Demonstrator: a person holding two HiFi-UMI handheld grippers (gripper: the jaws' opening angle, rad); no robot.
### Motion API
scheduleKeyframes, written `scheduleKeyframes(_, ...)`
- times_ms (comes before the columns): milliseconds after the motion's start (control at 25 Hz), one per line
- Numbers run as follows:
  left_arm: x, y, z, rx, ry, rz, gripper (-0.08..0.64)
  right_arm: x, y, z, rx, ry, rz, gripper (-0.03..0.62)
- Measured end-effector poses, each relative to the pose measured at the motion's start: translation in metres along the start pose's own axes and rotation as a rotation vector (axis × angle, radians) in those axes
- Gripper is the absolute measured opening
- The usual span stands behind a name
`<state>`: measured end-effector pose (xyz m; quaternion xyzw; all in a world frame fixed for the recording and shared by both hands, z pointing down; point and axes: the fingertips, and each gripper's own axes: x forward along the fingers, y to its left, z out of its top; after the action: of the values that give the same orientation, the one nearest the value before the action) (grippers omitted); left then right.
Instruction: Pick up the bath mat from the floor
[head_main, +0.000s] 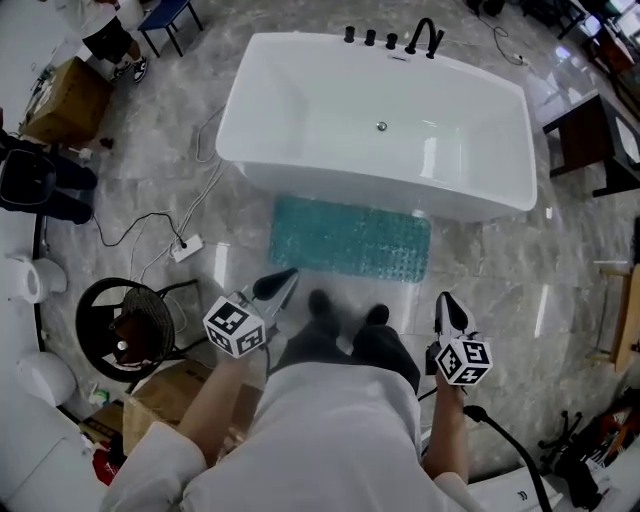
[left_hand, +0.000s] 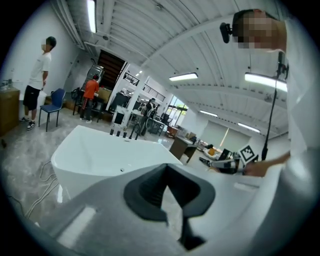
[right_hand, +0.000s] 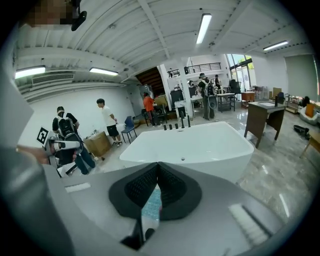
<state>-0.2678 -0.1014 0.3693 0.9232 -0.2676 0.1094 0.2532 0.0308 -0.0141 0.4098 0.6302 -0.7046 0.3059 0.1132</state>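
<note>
Gloss and grain around the bathtub

The bathtub (head_main: 380, 120) is smooth, glossy white, and the taps (head_main: 390, 40) on its far rim look like matt black metal. The floor (head_main: 520, 290) around the tub is polished grey marble-look stone that mirrors the lamps. Just in front of the tub lies the bath mat (head_main: 350, 238) — teal, nubbly, rubbery-looking. My right gripper (right_hand: 158, 165) has dark, matt, finely ribbed pads (right_hand: 140, 189) in a matt pale plastic shell. My sleeves (head_main: 165, 455) are plain white cloth.
</note>
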Motion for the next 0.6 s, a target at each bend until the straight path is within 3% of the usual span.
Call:
scheduleKeyframes(240,0.029,0.012,-0.010,-0.019,0.002,0.031,0.002,0.016,-0.028,-0.023,0.078,0.025,-0.040,0.005)
scheduleKeyframes(600,0.091,0.037,-0.062,-0.043,0.106,0.100,0.002,0.069,-0.081,-0.058,0.096,0.088,-0.047,0.005)
